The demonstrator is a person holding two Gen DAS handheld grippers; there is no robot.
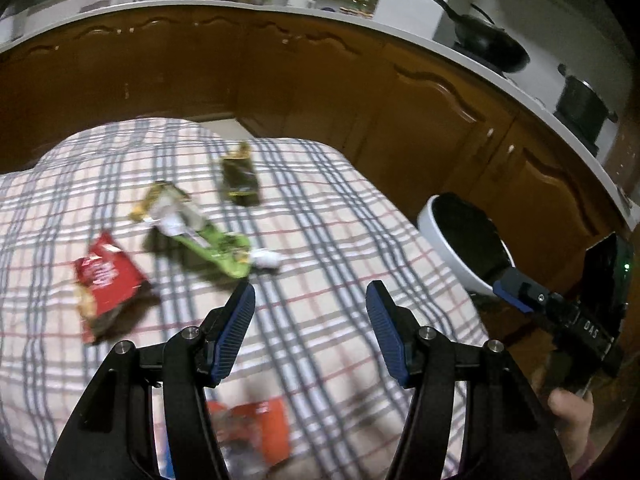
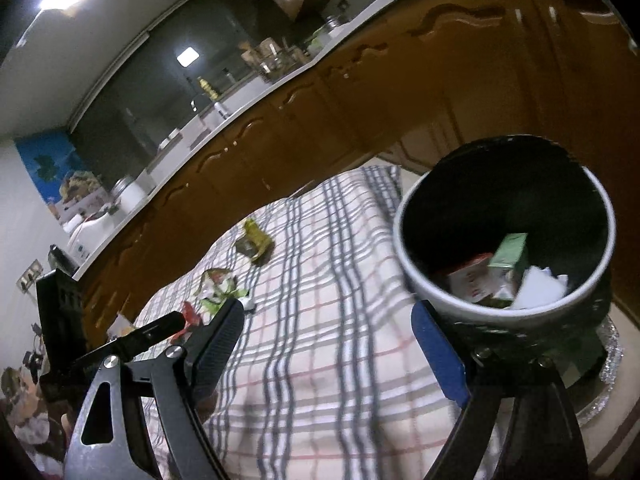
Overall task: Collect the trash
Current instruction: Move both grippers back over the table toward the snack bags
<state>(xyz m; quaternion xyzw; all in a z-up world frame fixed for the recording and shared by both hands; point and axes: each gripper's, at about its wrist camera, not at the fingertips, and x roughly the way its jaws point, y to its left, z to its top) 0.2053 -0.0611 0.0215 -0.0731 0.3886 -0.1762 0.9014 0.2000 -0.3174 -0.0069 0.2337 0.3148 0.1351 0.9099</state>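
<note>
Wrappers lie on a plaid tablecloth (image 1: 320,208): a red packet (image 1: 106,280), a green and white wrapper (image 1: 200,236), a dark green packet (image 1: 239,178) and an orange wrapper (image 1: 260,428) below my fingers. My left gripper (image 1: 311,312) is open and empty above the cloth. A white bin with a black liner (image 2: 508,216) stands at the table's right edge and holds cartons and paper. My right gripper (image 2: 332,344) is open and empty, its right finger against the bin's near wall. The right gripper also shows in the left wrist view (image 1: 516,290).
Brown kitchen cabinets (image 1: 360,92) curve behind the table under a white counter. A black wok (image 1: 488,40) and a pot (image 1: 584,108) stand on the stove at the right. Jars and bottles line the counter.
</note>
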